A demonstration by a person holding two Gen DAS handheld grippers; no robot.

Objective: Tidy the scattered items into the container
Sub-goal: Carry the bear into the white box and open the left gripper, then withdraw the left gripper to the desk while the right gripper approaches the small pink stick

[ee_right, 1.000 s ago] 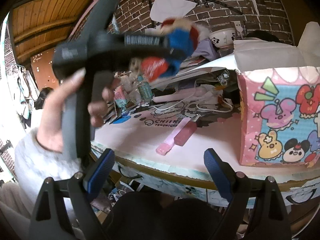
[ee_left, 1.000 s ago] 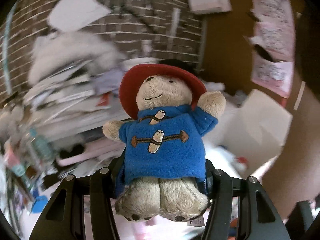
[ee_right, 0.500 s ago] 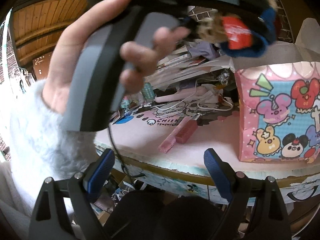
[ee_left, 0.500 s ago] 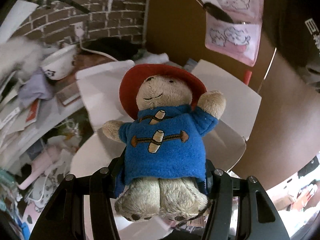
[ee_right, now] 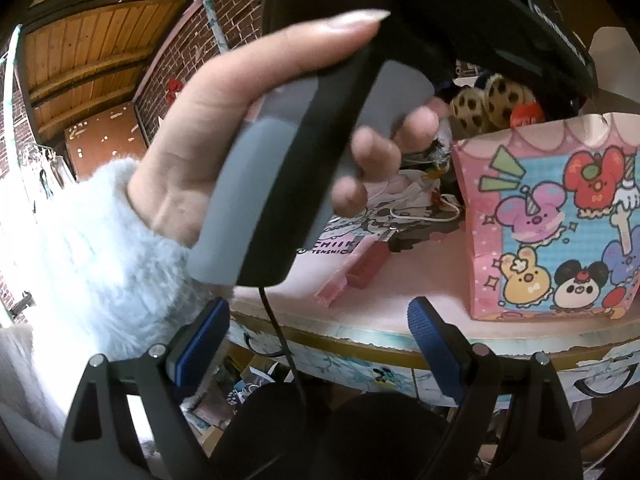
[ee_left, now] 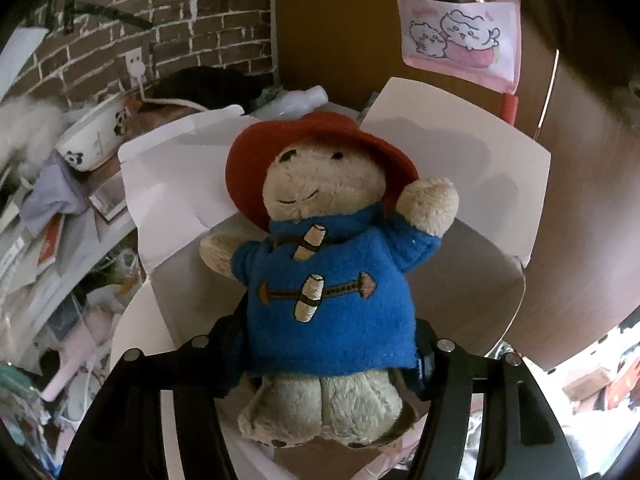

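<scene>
A plush bear (ee_left: 328, 280) in a red hat and blue coat sits between the fingers of my left gripper (ee_left: 326, 344). Its jaws are opening, with the pads still against the coat's sides. Behind the bear lies the open mouth of the box, its white flaps (ee_left: 460, 152) spread wide. From the right wrist view the same box (ee_right: 552, 232) is pink with cartoon animals, and the bear's spotted soles (ee_right: 488, 100) hang just over its rim. A person's hand (ee_right: 248, 92) holds the left gripper's handle (ee_right: 272, 184). My right gripper (ee_right: 319, 320) is open and empty, off the table's near edge.
A pink and red item (ee_right: 356, 276) lies on the pink table (ee_right: 400, 312) left of the box. A panda bowl (ee_left: 96, 132), papers and cloth pile up at the left against a brick wall. A clear bottle (ee_left: 296, 100) lies behind the box.
My left gripper swung right with the bear, from over the clutter to over the open box. Its fingers have spread slightly and the bear has tilted. The right gripper stayed put.
</scene>
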